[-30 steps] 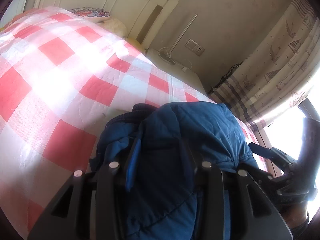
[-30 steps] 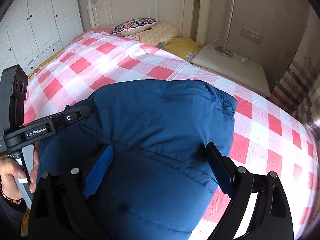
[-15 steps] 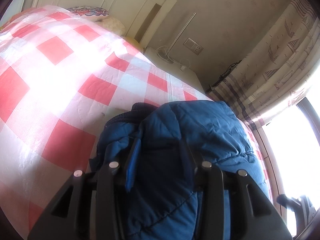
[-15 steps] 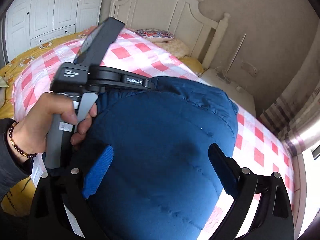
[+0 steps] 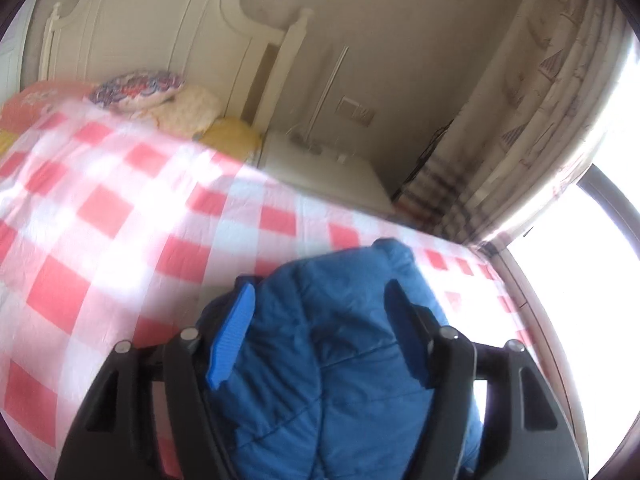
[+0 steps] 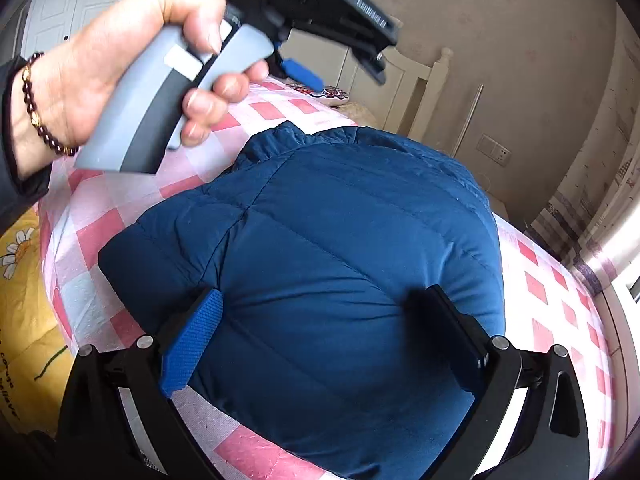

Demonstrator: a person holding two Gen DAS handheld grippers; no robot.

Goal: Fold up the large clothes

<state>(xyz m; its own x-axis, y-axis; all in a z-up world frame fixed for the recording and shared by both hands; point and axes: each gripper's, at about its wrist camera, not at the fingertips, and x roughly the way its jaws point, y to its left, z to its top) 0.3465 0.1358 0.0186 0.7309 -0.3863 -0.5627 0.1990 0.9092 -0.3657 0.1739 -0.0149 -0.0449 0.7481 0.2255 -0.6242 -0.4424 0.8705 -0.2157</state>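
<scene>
On the checked bedspread (image 6: 560, 280), a folded puffy blue jacket (image 6: 340, 260) lies beneath both spread-wide grippers.

Jacket (image 6: 340, 264) on bed (image 6: 560, 292) — pillows (image 5: 160, 96) behind, nightstand (image 5: 320, 168) right

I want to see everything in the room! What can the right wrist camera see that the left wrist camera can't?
Only the right wrist view shows the person's left hand holding the left gripper in the air, the white wardrobe doors and the yellow daisy blanket. Only the left wrist view shows the bright window and the pillows clearly. Both show the blue puffy jacket on the red checked bedspread, and the white headboard.
</scene>
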